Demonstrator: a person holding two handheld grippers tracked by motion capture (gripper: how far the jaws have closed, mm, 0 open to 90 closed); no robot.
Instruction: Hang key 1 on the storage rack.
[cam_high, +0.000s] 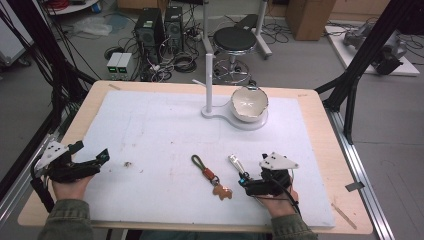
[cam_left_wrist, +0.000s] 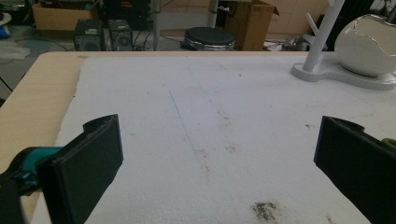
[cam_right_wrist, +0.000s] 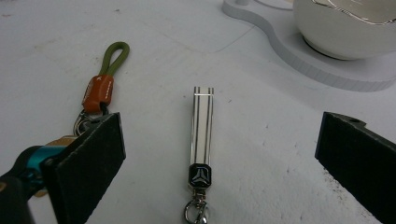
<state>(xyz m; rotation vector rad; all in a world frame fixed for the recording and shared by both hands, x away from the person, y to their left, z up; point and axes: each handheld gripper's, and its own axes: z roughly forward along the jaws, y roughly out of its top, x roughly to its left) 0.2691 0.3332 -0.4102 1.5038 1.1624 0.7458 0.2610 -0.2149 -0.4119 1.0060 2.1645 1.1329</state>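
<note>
A silver key strap (cam_right_wrist: 202, 133) with two dark stripes lies flat on the white mat (cam_high: 165, 130), near the front edge and right of the middle; in the right gripper view it runs lengthwise between the two black jaws, with a small dark badge and a metal clasp at its near end. The right gripper (cam_high: 245, 181) sits just behind it with its jaws spread wide on either side, touching nothing. Just to the left of the strap lies a second keychain (cam_high: 210, 176) with an olive-green cord loop, an orange leather sleeve and a tan pendant at its near end; the two lie close but apart, and in the right gripper view the gripper's left jaw hides part of its lower end. Farther back on the mat stands a white stand (cam_high: 208, 75) on a flat curved base, and a white, egg-shaped bowl (cam_high: 249, 103) with a jagged rim rests on that base. The left gripper (cam_high: 102, 156) is well apart, near the mat's left front corner, its jaws wide open over bare mat, with a small dark smudge (cam_high: 128, 163) just beside it
</note>
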